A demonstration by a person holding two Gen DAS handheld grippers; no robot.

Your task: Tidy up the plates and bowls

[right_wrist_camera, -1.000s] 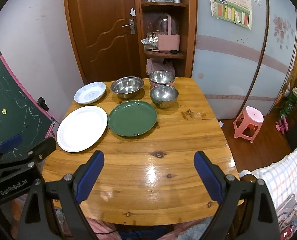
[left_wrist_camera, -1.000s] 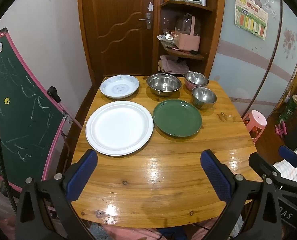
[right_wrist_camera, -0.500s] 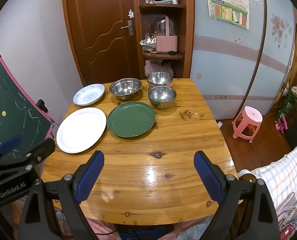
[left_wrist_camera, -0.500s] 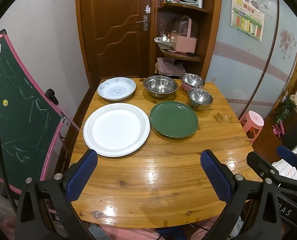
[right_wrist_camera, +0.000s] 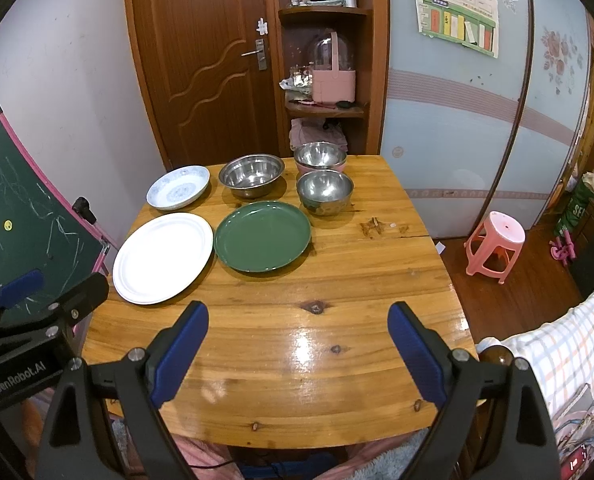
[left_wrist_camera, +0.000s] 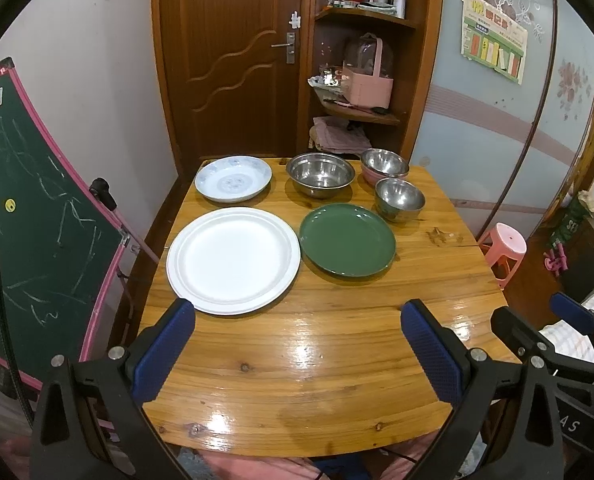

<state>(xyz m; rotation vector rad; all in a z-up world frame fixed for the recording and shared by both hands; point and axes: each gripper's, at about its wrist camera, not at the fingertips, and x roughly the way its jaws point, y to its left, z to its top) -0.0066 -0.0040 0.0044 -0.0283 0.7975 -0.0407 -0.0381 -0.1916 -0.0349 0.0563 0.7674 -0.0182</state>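
Note:
On the wooden table lie a large white plate, a green plate to its right, and a blue-patterned white plate behind. A wide steel bowl, a steel bowl with a pink outside and a small steel bowl stand at the back right. The same items show in the right wrist view: white plate, green plate, small steel bowl. My left gripper and right gripper are open and empty, above the table's near edge.
A green chalkboard leans left of the table. A pink stool stands on the floor to the right. A door and a corner shelf with a pink basket are behind. A checked cloth lies at the right.
Both grippers have drawn back and risen slightly, so the table looks a little farther away. Nothing on the table has moved.

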